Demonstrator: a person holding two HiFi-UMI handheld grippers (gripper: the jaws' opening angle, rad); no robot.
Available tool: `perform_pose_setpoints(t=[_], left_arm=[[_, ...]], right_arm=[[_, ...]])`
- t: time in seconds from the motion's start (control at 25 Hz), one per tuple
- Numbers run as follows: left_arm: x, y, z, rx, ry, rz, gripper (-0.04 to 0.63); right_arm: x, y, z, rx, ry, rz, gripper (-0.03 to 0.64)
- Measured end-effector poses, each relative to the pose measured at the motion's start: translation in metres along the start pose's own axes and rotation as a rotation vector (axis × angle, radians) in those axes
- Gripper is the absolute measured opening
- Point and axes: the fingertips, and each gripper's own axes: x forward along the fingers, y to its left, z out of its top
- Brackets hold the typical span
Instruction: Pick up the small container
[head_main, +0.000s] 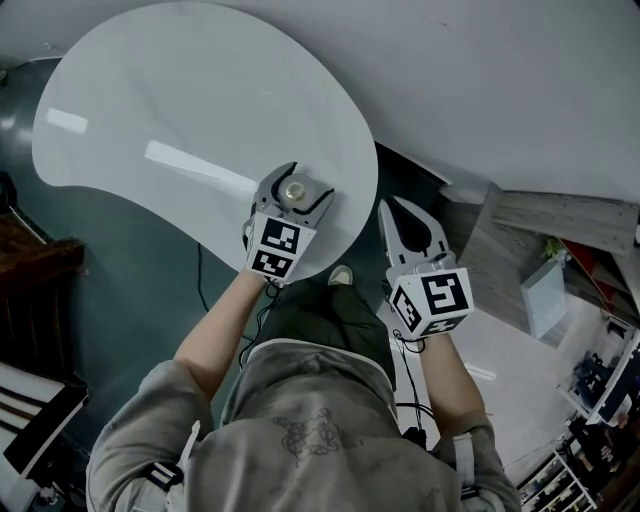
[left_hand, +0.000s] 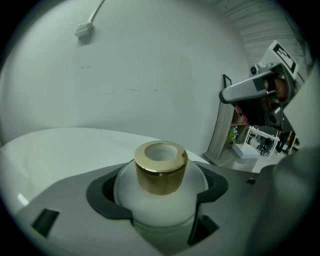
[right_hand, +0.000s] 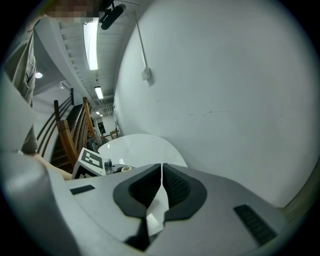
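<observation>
The small container (left_hand: 160, 187) is a round white frosted jar with a gold collar round its open neck. My left gripper (left_hand: 159, 200) is shut on the jar's body, the dark pads pressing both sides. In the head view the jar (head_main: 295, 187) sits between the left gripper's (head_main: 293, 192) jaws at the near edge of the white table (head_main: 170, 110). My right gripper (head_main: 408, 222) hangs off the table's right edge, shut with nothing in it; in its own view the right gripper (right_hand: 161, 172) shows its fingertips touching.
The white oval table ends just right of the jar. Beyond it lie a dark floor, a wooden panel (head_main: 520, 215) and a white box (head_main: 545, 295). A wooden stair rail (right_hand: 70, 135) stands at the left in the right gripper view.
</observation>
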Motion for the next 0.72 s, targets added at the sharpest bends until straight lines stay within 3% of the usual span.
perform_pose_setpoints(t=[0.24, 0.48, 0.72], left_arm=[[-0.021, 0.001, 0.026, 0.012, 0.004, -0.014, 0.342], [-0.059, 0.004, 0.076, -0.014, -0.04, -0.021, 0.342], [-0.104, -0.001, 0.135, 0.03, -0.086, -0.016, 0.342]], right_arm=[[-0.009, 0.004, 0.025, -0.022, -0.024, 0.012, 0.032], [-0.029, 0.012, 0.067, -0.05, -0.068, 0.01, 0.032], [-0.056, 0.029, 0.115, -0.106, -0.111, 0.021, 0.032]])
